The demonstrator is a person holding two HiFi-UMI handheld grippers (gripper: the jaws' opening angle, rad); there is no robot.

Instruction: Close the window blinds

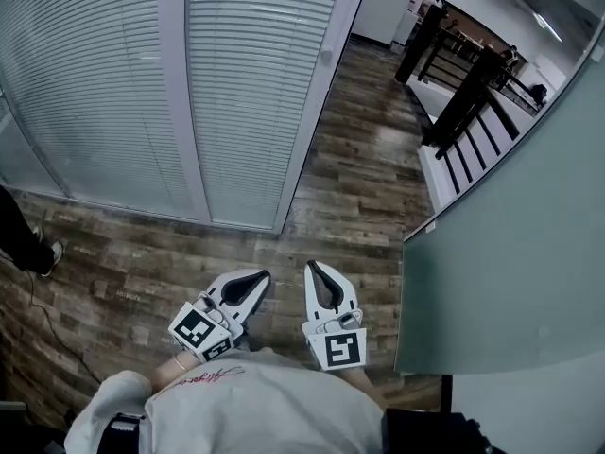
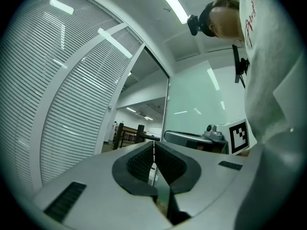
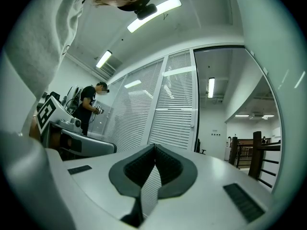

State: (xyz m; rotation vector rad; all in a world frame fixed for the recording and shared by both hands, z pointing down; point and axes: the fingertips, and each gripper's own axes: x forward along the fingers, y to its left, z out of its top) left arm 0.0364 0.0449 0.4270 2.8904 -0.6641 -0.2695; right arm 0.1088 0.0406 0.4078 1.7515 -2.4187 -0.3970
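Left claw [image 1: 263, 276] and right claw [image 1: 311, 267] are both resting pressed together, gripping nothing. White slatted window blinds [image 1: 241, 83] are hanging ahead of both, well apart. Slats are appearing light, thin and easily kinked. A tilt control, not discernible, would suit gripping better.

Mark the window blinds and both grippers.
window blinds [image 1: 255, 83], head view, on the slats of the right panel.
left gripper [image 1: 266, 275], head view, at the tips of its closed jaws.
right gripper [image 1: 311, 266], head view, at the tips of its closed jaws.
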